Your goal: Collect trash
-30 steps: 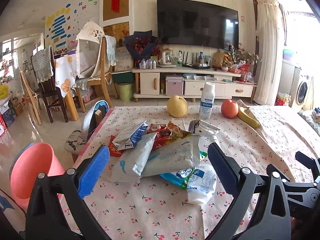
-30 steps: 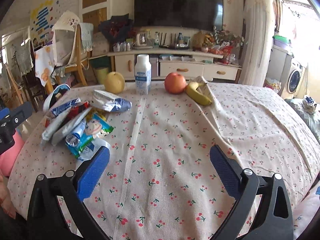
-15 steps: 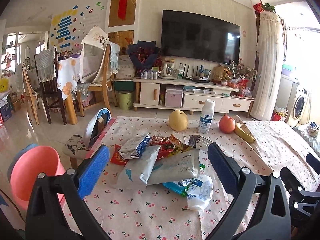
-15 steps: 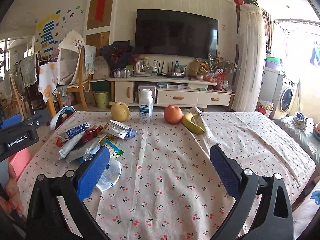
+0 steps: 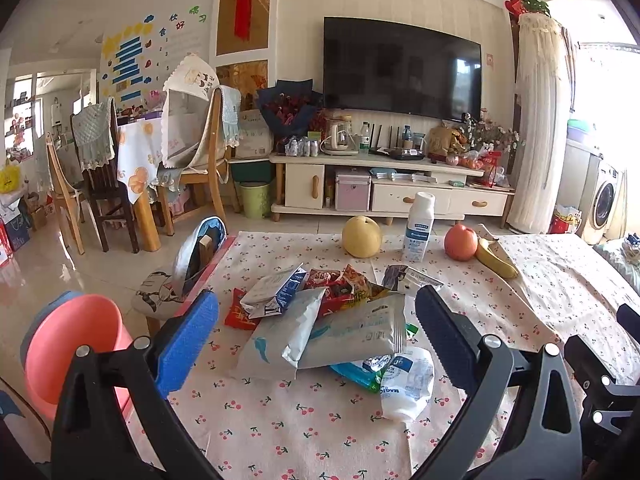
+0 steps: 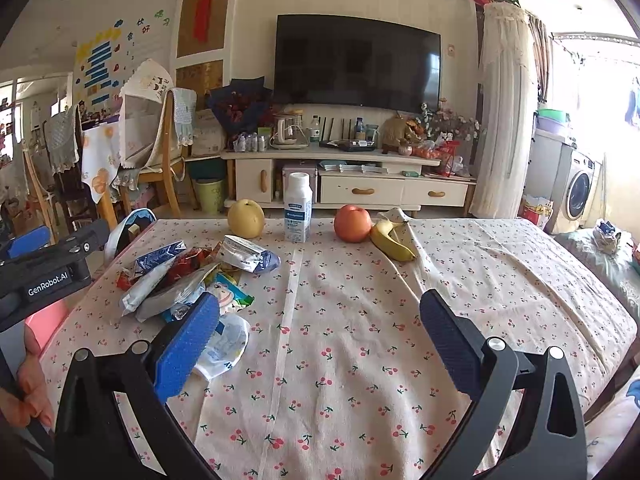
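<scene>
**Both grippers held wide above the table; trash heap in frame centre**

Left gripper (image 5: 316,328): jaws spread wide, nothing between them. In the left wrist view the blue pads frame the pile of wrappers (image 5: 320,316) at centre frame. The pile lies on the cherry-print tablecloth (image 5: 304,420) and consists of overlapping silver, red and blue snack bags. A white pouch (image 5: 406,380) lies at its lower right edge, touching the pile. A pink bin (image 5: 68,348) stands off the table edge at lower left of the frame.

Right gripper (image 6: 320,324): jaws spread wide, empty. In the right wrist view the pile sits at centre left of the frame, partly behind the left pad. Bare cloth lies between the pads.

Upper centre of both views, beyond the pile: a yellow pear (image 5: 361,237), a white bottle (image 5: 418,227) standing upright, a red apple (image 5: 461,242) and a banana (image 5: 496,258) touching the apple. All are apart from the pile.
</scene>
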Motion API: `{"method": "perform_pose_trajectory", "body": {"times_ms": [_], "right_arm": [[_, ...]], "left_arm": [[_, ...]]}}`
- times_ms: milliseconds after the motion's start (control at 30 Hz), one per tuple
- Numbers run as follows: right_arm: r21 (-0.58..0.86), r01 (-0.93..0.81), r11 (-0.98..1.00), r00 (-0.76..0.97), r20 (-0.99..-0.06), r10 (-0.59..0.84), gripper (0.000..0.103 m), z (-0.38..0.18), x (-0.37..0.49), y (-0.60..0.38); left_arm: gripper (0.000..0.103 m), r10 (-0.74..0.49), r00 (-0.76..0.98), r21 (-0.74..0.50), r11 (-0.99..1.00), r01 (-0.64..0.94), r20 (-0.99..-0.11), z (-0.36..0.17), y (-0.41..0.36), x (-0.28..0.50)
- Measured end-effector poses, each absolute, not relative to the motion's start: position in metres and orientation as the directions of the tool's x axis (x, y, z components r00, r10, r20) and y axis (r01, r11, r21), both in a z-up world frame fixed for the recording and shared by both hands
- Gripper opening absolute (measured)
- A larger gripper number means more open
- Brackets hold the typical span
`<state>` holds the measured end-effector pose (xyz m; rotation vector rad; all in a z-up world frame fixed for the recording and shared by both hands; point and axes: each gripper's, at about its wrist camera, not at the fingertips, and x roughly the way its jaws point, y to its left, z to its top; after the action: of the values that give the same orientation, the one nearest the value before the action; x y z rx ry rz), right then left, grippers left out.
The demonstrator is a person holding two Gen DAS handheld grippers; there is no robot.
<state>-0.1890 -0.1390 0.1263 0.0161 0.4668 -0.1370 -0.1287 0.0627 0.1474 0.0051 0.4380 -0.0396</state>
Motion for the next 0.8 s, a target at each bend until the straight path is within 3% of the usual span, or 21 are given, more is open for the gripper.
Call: {"method": "perform_pose_trajectory", "body": {"times_ms": [800], "right_arm": [[0.017,0.116,0.993,0.865,-0.493,-0.093,0.099,0.112,-0.174,-0.146]], "left_arm": [[0.099,0.008,0.896,0.05,0.999,0.016,-0.444,0.137,0.054,-0.12]]}}
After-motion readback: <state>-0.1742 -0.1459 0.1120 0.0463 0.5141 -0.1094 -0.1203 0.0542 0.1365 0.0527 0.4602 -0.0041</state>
